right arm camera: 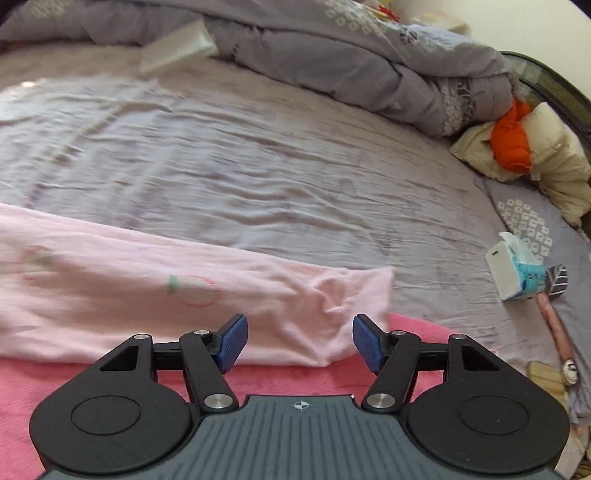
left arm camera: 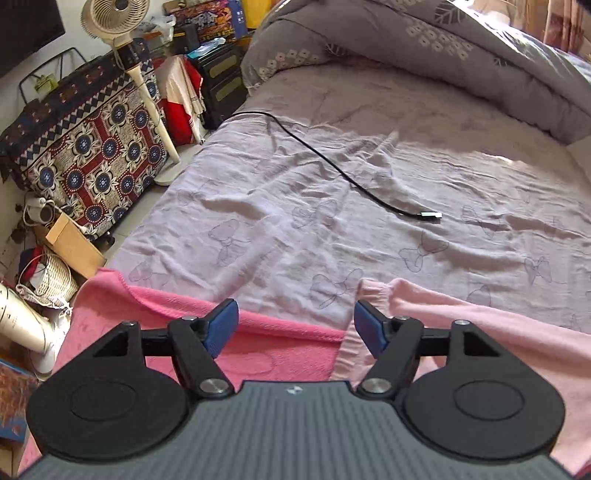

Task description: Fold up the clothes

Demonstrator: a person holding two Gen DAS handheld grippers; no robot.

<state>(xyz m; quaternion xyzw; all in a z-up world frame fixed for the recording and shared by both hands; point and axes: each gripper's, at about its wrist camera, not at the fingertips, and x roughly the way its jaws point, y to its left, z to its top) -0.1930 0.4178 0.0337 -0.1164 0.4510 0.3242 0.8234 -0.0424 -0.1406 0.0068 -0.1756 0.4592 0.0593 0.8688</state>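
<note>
The left gripper point(left arm camera: 295, 325) hangs over the near edge of the bed point(left arm camera: 332, 192) with its jaws standing well apart and nothing between the blue pads point(left arm camera: 221, 326). Below the gap lies the join of two cloths: a deep pink towel point(left arm camera: 280, 354) spreads under the left-hand pad and out to that side, and the pale pink garment point(left arm camera: 461, 325) lies under the right-hand pad, its ribbed hem running just inside that pad. Neither pad presses on either cloth. Ahead of the jaws, well apart from them, a black cable point(left arm camera: 332, 166) trails across the lilac sheet, and a grey quilt point(left arm camera: 424, 55) is heaped beyond it. Off to the left of the jaws, beside the bed, stands a patterned cloth-covered chest point(left arm camera: 92, 147) and a fan point(left arm camera: 118, 18).

The right gripper point(right arm camera: 300, 338) also has its jaws wide apart and holds nothing. The pale pink garment point(right arm camera: 184, 295) lies flat just ahead of and beneath the jaws, stretching away to their left, with its crumpled end just ahead of the right-hand pad point(right arm camera: 365, 341). It rests on the deep pink towel point(right arm camera: 295, 376), which shows directly under the gap. Far to the right of the jaws sits a tissue pack point(right arm camera: 517, 269), and further off an orange and cream bundle point(right arm camera: 524, 147).
</note>
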